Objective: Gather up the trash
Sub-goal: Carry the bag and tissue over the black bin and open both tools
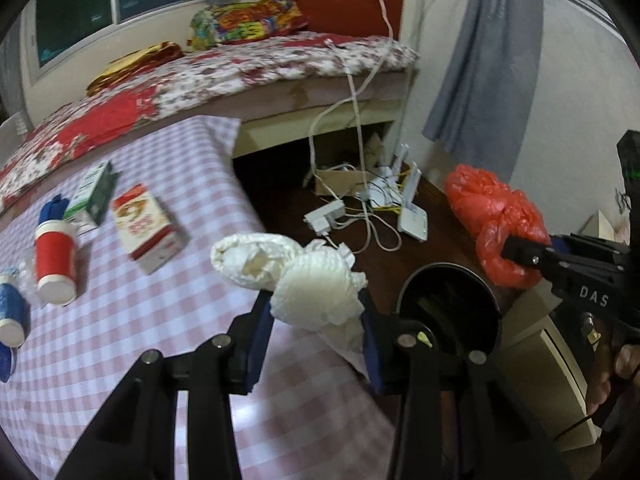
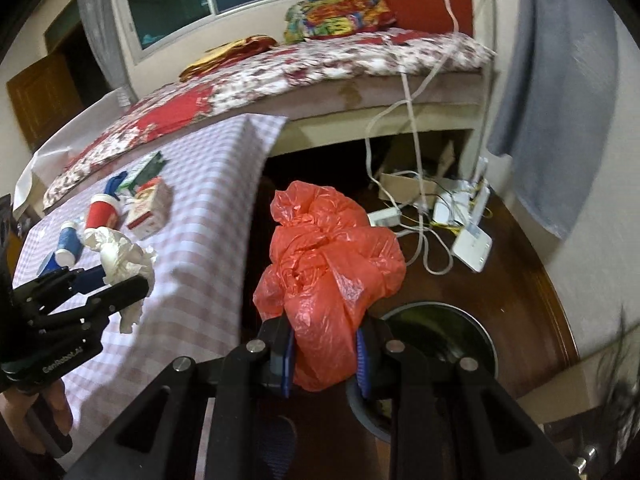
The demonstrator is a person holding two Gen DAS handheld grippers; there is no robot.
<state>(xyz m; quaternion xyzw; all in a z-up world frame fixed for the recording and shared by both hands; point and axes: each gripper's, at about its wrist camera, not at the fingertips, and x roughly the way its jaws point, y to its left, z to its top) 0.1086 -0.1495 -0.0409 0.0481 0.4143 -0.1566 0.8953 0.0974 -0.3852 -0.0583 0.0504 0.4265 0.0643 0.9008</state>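
Right gripper [image 2: 324, 354] pinches a red plastic bag [image 2: 332, 268]; the dark bin [image 2: 460, 322] mouth sits just below-right of its tips, nearer this hand. Left gripper [image 1: 316, 340] clamps crumpled white tissue [image 1: 304, 276] over the checkered table [image 1: 180, 320] edge, bin [image 1: 452, 304] to its right.

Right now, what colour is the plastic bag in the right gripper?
Red-orange plastic bag; clearest in the right wrist view.

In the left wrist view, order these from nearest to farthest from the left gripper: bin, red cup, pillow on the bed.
1. Bin, on the floor just right of the left gripper.
2. Red cup, lying on the table at left.
3. Pillow, far back on the bed.
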